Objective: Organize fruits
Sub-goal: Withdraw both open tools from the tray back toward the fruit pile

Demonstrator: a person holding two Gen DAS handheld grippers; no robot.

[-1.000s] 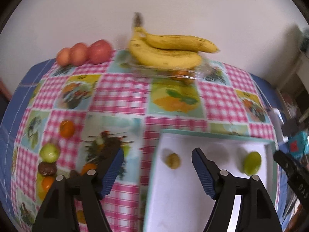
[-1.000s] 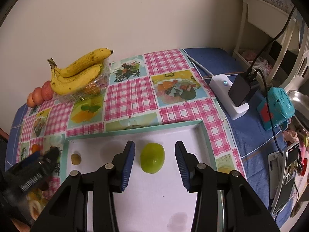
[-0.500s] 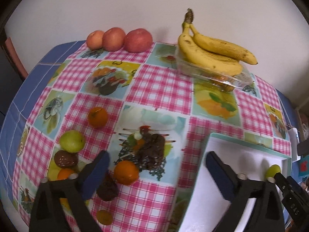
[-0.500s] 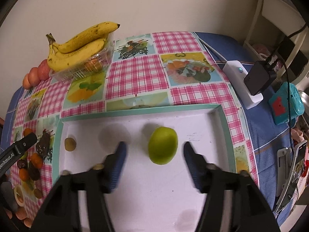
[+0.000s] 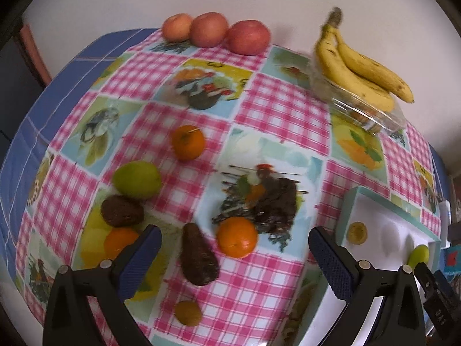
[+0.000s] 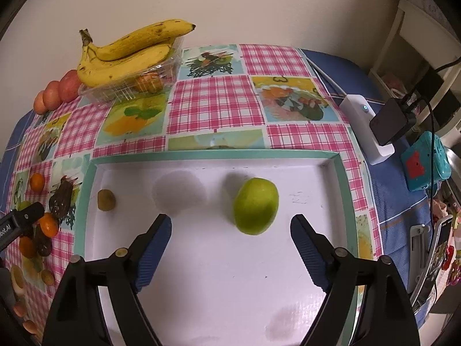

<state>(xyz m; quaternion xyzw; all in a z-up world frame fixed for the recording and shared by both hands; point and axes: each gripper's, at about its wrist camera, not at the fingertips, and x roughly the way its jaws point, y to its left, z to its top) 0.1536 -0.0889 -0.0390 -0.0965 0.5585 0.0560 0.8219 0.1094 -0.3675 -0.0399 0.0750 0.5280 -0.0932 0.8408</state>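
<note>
— Since a second ago the left gripper (image 5: 233,255) has swung off the white tray (image 6: 343,170) toward the loose fruit; fingers wide apart, nothing held.
— Nearest target?
— Orange tangerine (image 5: 236,237) at its 12 o'clock: light, firm, rolls; grip across the middle.
— Right gripper (image 6: 230,230)?
— Spread, empty, behind the green fruit (image 6: 255,206) lying in the tray.

White charger (image 6: 365,124), teal clock (image 6: 426,165), checked tablecloth (image 6: 219,106).

apple (image 6: 255,206) in tray (image 6: 343,173), bananas (image 6: 126,54) behind
</note>
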